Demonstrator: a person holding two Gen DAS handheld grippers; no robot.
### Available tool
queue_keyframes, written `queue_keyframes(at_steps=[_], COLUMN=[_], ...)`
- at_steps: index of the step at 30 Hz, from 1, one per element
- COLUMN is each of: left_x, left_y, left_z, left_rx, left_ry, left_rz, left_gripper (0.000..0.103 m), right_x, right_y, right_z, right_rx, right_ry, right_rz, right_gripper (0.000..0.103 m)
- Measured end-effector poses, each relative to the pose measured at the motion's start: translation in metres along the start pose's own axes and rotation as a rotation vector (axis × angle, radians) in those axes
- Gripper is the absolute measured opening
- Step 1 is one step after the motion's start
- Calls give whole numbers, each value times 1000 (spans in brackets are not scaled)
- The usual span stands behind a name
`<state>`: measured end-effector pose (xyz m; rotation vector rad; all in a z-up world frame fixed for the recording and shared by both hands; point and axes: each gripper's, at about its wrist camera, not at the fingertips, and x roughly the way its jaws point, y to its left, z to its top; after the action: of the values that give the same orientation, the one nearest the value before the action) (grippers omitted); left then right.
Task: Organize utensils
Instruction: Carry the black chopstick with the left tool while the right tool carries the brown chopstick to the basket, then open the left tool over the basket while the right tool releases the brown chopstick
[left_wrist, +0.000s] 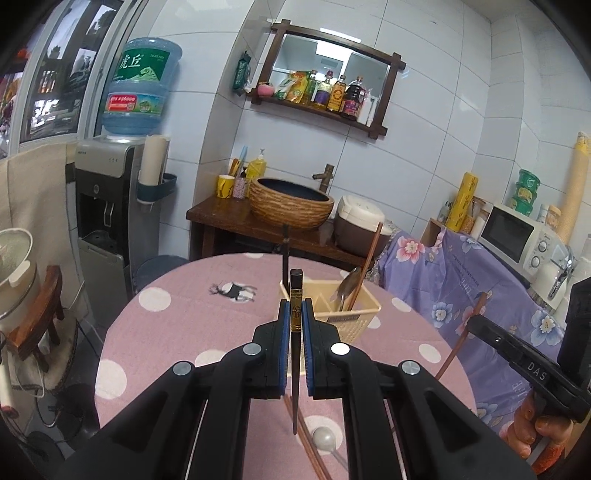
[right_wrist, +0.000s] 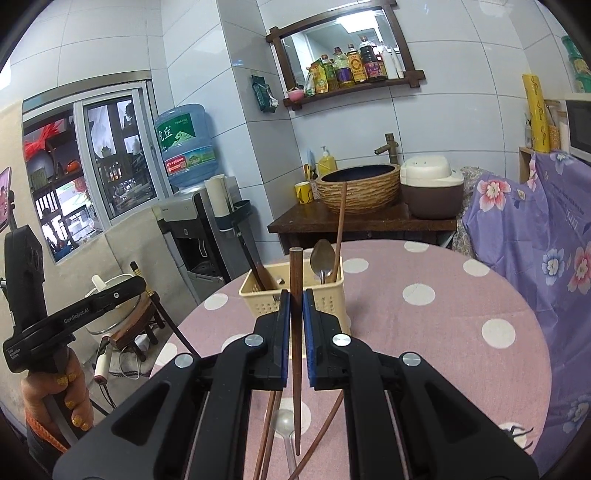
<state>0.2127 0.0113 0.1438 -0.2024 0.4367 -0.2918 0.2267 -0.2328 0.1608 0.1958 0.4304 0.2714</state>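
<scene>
A cream utensil basket (left_wrist: 349, 314) (right_wrist: 266, 299) stands on the pink dotted table (left_wrist: 184, 325) (right_wrist: 424, 332). It holds a metal spoon (left_wrist: 349, 284) (right_wrist: 322, 258), a brown chopstick (left_wrist: 371, 254) (right_wrist: 340, 229) and a dark chopstick (left_wrist: 285, 251) (right_wrist: 255, 266). My left gripper (left_wrist: 295, 310) is shut on a black chopstick with a gold band (left_wrist: 295, 291), held upright short of the basket. My right gripper (right_wrist: 295, 302) is shut on a brown chopstick (right_wrist: 295, 273), also upright before the basket. Brown chopsticks (left_wrist: 314, 454) (right_wrist: 267, 435) and a white spoon (left_wrist: 324, 439) (right_wrist: 284, 421) lie on the table beneath the grippers.
The right gripper and hand show at the right of the left wrist view (left_wrist: 532, 373); the left gripper shows at the left of the right wrist view (right_wrist: 74, 321). Behind the table are a wooden stand with a basin (left_wrist: 291, 203), a rice cooker (right_wrist: 430, 188) and a water dispenser (left_wrist: 107, 206).
</scene>
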Motion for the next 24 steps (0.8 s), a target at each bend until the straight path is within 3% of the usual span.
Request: queue_keyframes(at_steps=[9, 15, 19, 24], left_x=[1, 27, 53, 89], left_y=[-30, -44, -45, -32], left_z=[90, 135, 133, 97], left_rx=[49, 66, 75, 53], left_ry=[-116, -158, -152, -79], left_rz=[-14, 19, 48, 56], left_gripper=[8, 8, 8, 8], right_x=[15, 39, 67, 106], right_y=[11, 19, 17, 8], right_z=[107, 161, 159, 116], right_rx=[-18, -31, -26, -22], right_ry=[-107, -192, -185, -120], right_rz=[-40, -98, -115, -137], right_gripper=[8, 8, 8, 8])
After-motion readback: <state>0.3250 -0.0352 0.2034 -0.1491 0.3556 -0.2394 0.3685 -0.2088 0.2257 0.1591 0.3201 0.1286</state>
